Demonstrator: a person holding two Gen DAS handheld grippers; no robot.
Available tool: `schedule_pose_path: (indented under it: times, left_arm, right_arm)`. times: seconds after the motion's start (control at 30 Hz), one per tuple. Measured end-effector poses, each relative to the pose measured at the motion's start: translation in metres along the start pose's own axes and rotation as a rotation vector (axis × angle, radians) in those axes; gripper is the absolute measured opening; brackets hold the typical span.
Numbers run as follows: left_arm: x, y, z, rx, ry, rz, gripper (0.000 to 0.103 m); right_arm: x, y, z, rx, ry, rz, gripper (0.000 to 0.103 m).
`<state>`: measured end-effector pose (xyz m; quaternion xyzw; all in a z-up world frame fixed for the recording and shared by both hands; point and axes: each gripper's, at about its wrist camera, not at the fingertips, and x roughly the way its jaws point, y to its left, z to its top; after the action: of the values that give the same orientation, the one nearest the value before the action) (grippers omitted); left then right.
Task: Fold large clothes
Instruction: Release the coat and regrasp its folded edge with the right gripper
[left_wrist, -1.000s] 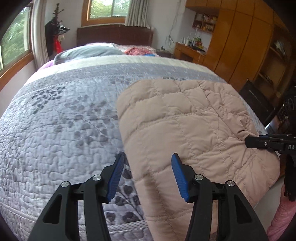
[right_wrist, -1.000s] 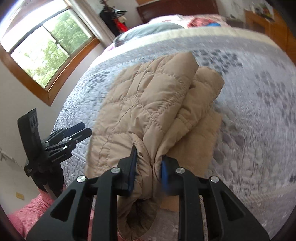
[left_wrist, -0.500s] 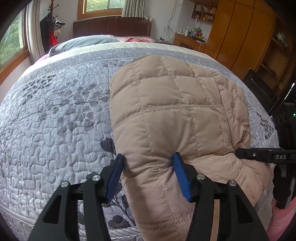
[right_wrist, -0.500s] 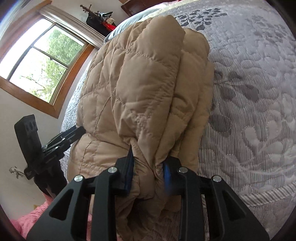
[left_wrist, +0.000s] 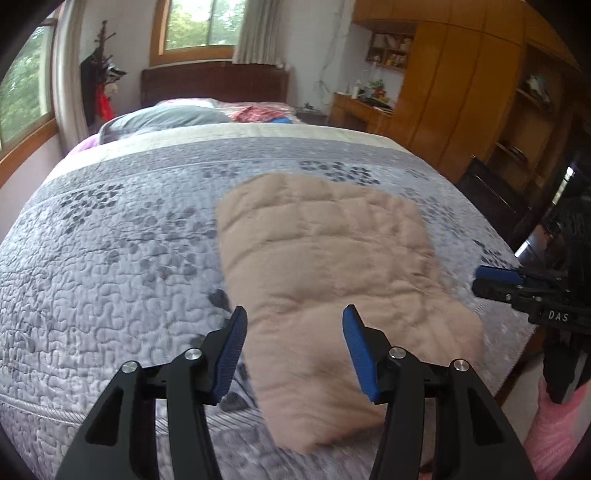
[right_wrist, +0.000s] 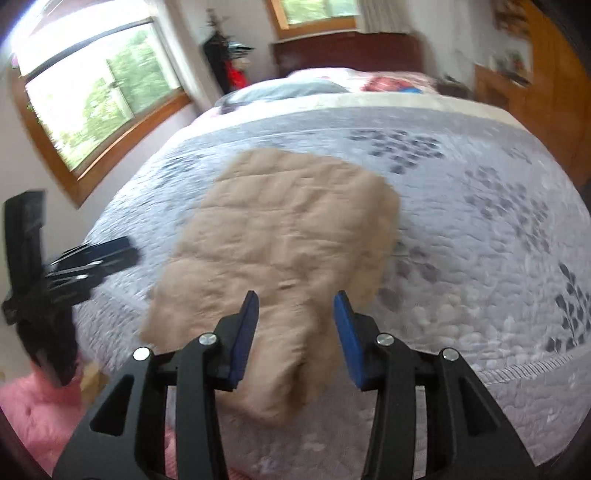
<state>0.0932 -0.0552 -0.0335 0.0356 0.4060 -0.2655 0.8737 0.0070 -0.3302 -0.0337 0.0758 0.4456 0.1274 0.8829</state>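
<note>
A folded beige quilted jacket (left_wrist: 325, 258) (right_wrist: 288, 229) lies flat on the grey patterned bedspread (left_wrist: 110, 277), its near end hanging over the bed's front edge. My left gripper (left_wrist: 294, 314) hovers open above the jacket's near left part, pads clear of the cloth. My right gripper (right_wrist: 296, 299) is above the jacket's near right fold; its jaws are opening and the pads no longer press the fabric. Each gripper shows side-on in the other's view: the right gripper (left_wrist: 495, 278) at the right edge, the left gripper (right_wrist: 110, 254) at the left edge.
Pillows (left_wrist: 166, 120) and a dark headboard (left_wrist: 214, 85) sit at the bed's far end. Wooden wardrobes (left_wrist: 443, 92) line the right wall; windows (right_wrist: 99, 99) run along the left. A person's pink sleeve (right_wrist: 29, 406) is at the foot of the bed.
The right gripper let go of the jacket fold it had pinched, and both grippers drew back and up. The jacket now lies released on the bed.
</note>
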Motion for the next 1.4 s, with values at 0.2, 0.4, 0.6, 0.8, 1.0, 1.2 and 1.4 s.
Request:
schedule_pose_path:
  times: [0.2, 0.4, 0.6, 0.8, 1.0, 1.2, 1.4]
  left_arm:
    - [0.012, -0.016, -0.014, 0.021, 0.048, 0.004, 0.053]
    - [0.032, -0.014, -0.026, 0.003, 0.089, 0.04, 0.053]
    - [0.045, -0.014, -0.033, 0.008, 0.101, 0.052, 0.054]
    - [0.055, -0.011, -0.039, 0.012, 0.113, 0.05, 0.056]
    - [0.058, -0.009, -0.04, 0.01, 0.118, 0.045, 0.057]
    - [0.033, 0.003, -0.017, -0.008, 0.065, 0.028, 0.054]
    - [0.032, 0.008, 0.03, -0.024, -0.007, 0.026, 0.05]
  right_arm:
    - [0.018, 0.014, -0.013, -0.03, 0.066, 0.019, 0.031]
    - [0.034, -0.001, -0.029, 0.03, 0.099, -0.005, 0.026]
    - [0.05, -0.018, -0.044, 0.085, 0.128, 0.023, 0.018]
    - [0.068, -0.025, -0.055, 0.104, 0.142, 0.039, 0.017]
    - [0.067, -0.025, -0.051, 0.098, 0.147, 0.052, 0.018]
    - [0.024, -0.018, -0.024, 0.043, 0.064, 0.04, 0.027]
    - [0.022, -0.01, 0.026, -0.006, 0.003, -0.044, 0.03]
